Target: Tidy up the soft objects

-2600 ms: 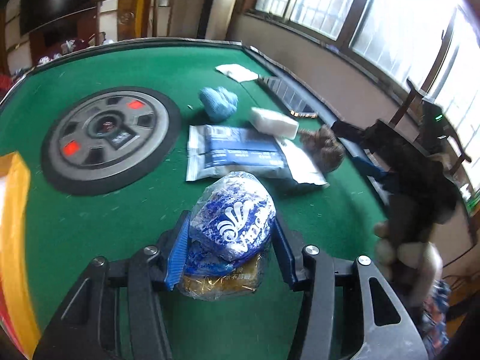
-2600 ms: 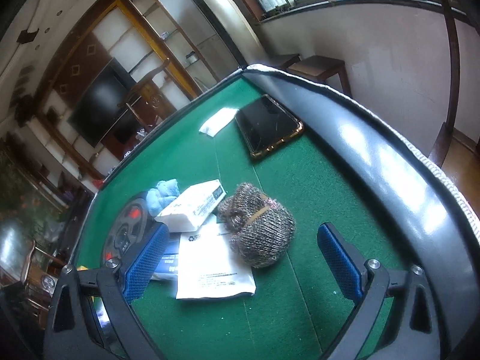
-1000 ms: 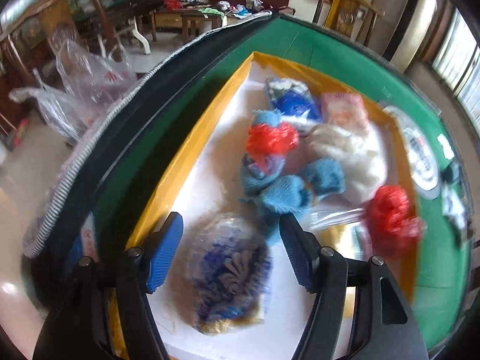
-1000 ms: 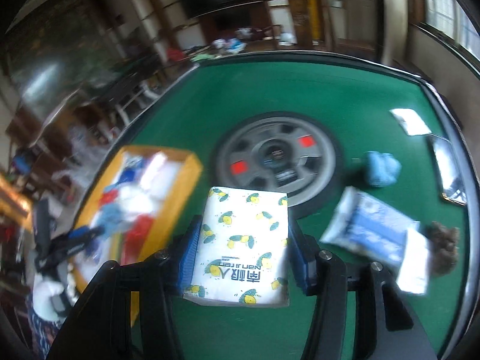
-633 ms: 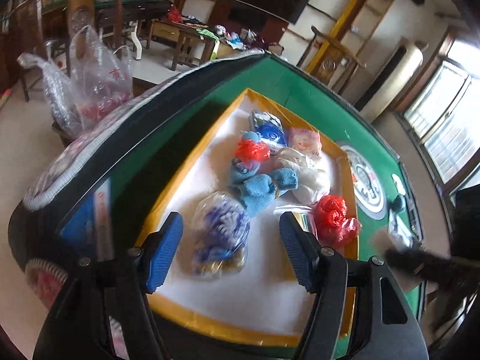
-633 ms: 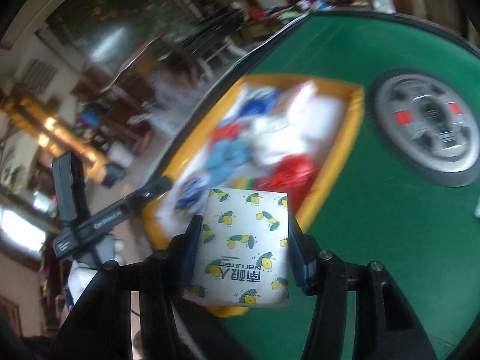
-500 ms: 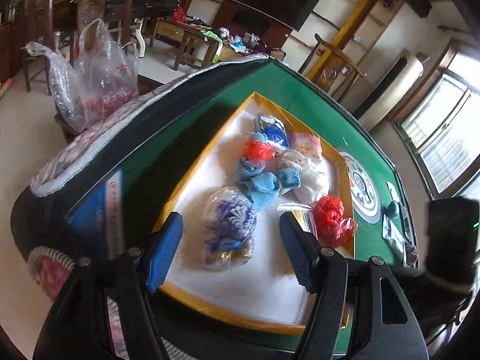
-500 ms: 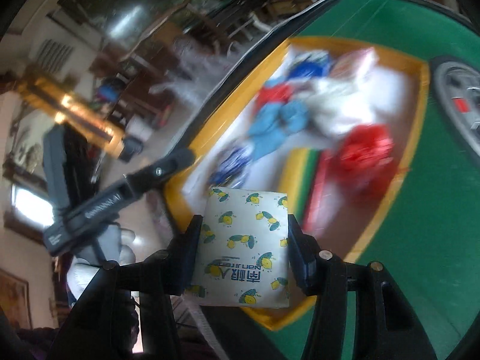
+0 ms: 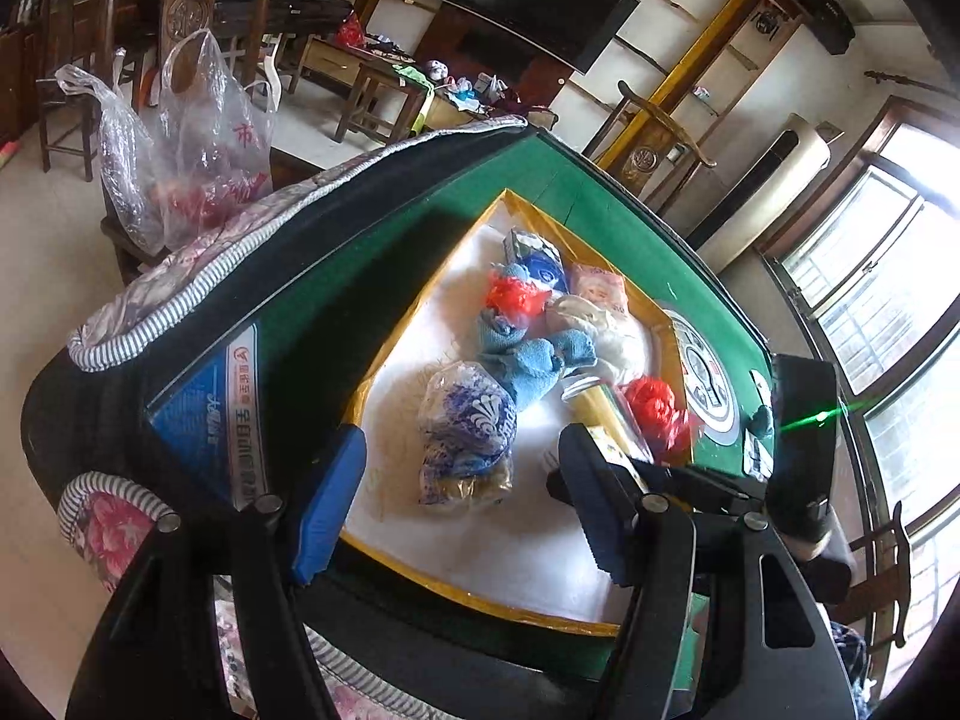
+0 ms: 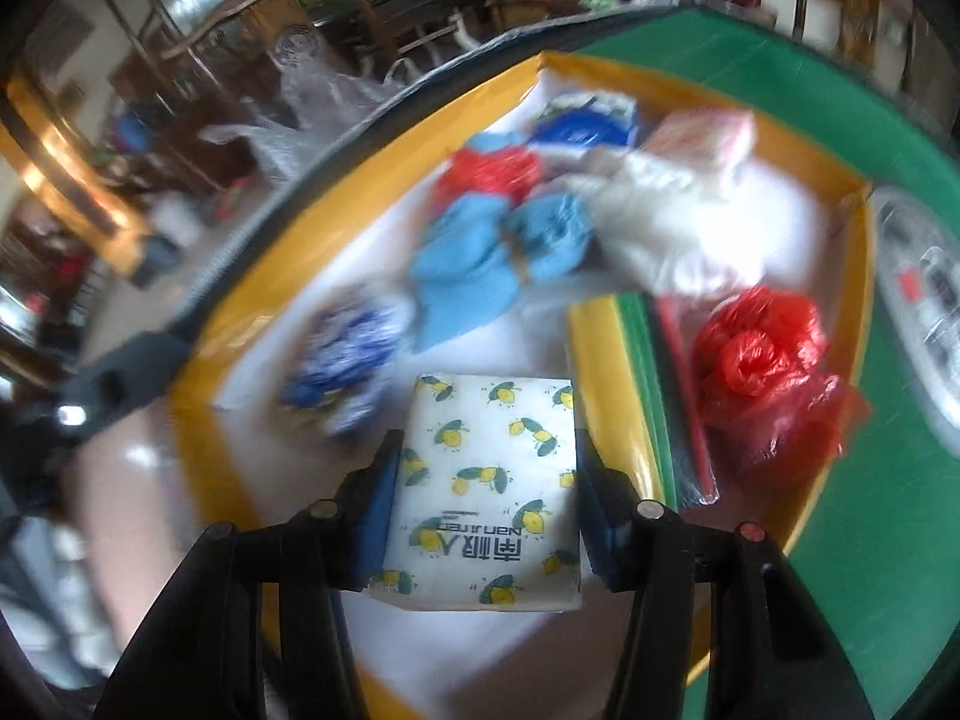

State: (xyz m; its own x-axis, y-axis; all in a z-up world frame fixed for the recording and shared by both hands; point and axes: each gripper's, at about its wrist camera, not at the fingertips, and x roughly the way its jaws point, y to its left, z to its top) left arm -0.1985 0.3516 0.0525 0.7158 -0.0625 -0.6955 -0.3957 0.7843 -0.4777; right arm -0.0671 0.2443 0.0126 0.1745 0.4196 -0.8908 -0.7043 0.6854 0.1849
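Observation:
A yellow-rimmed tray [image 9: 414, 324] with a white floor sits on the green table [image 9: 606, 198]. In it lie a blue-and-white bagged bundle [image 9: 465, 432], blue cloths [image 9: 528, 360], red bags [image 9: 654, 411], a white bundle [image 9: 600, 324] and more. My left gripper [image 9: 456, 501] is open and empty, held back from the tray's near edge. My right gripper [image 10: 483, 480] is shut on a lemon-print tissue pack [image 10: 486, 492] above the tray's near part [image 10: 192, 396]. The right wrist view is blurred.
The table has a padded dark rim [image 9: 198, 276]. A grey round centre panel [image 9: 702, 381] lies beyond the tray. Plastic bags [image 9: 186, 138] hang on a chair to the left. Flat coloured sheets [image 10: 636, 384] lie in the tray beside the red bag [image 10: 768, 378].
My left gripper let go of the blue-and-white bundle in the tray and pulled back. My right gripper picked up the tissue pack and carried it from the table's middle to over the tray.

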